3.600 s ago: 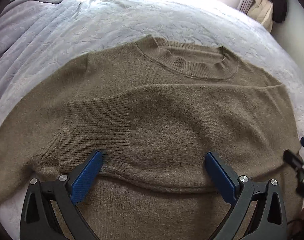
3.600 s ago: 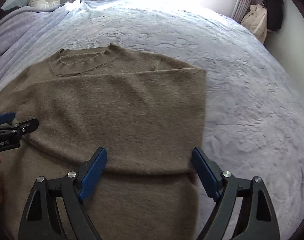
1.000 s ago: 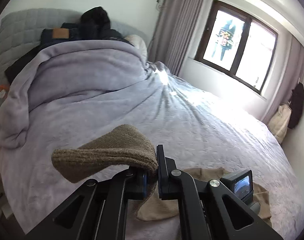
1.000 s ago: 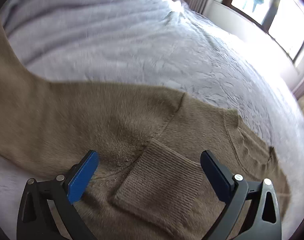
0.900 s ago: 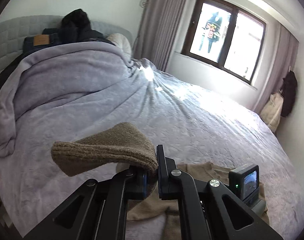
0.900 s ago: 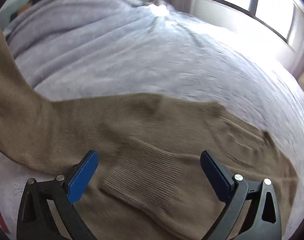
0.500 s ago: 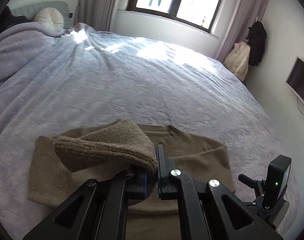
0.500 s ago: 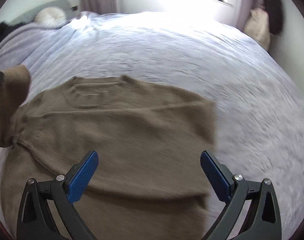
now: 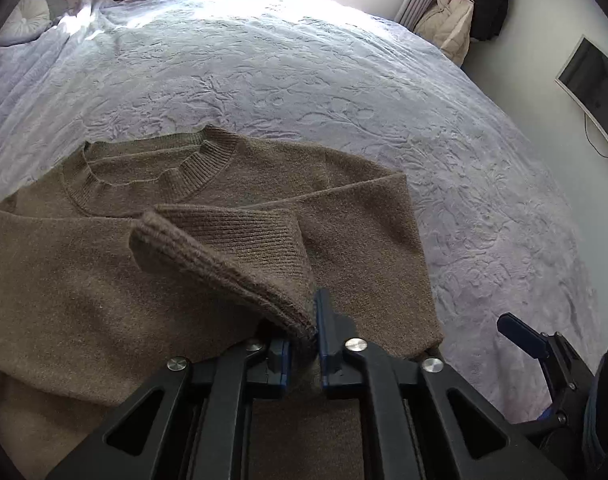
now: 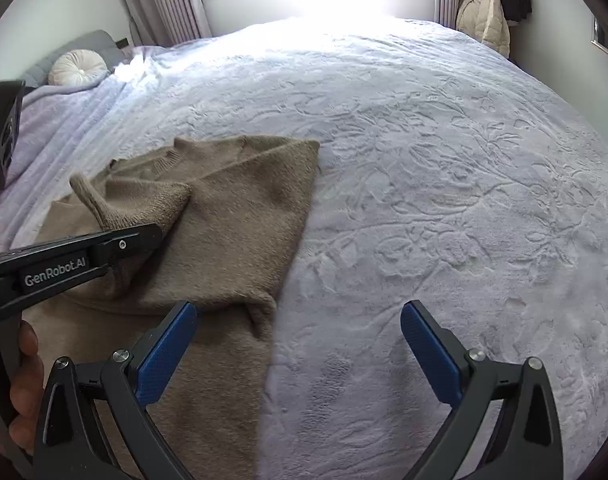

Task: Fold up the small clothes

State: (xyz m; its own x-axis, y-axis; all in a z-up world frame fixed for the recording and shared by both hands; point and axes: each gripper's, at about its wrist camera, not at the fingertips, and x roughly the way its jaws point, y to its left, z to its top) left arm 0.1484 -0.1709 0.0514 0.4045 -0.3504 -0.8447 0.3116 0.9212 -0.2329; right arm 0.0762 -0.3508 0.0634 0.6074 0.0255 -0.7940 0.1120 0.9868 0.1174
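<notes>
Knitwear fills the left wrist view: a brown sweater (image 9: 104,280) is spread on the lavender bedspread (image 9: 343,80), its ribbed neckline (image 9: 156,172) toward 11 o'clock. Only here is the grip seen from behind — the left gripper (image 9: 304,344) is clamped narrowly on the ribbed sleeve cuff (image 9: 224,256), which is lifted above the sweater's chest. At 4 o'clock one blue pad of the right gripper (image 9: 519,336) is glimpsed. The right wrist view alone shows the left tool side-on at 9 o'clock, held level with the cuff (image 10: 124,204) draped over its tip. The right gripper (image 10: 300,356) is held with fingers spread wide, empty, over the sweater's right edge (image 10: 288,256) and the bedspread.
</notes>
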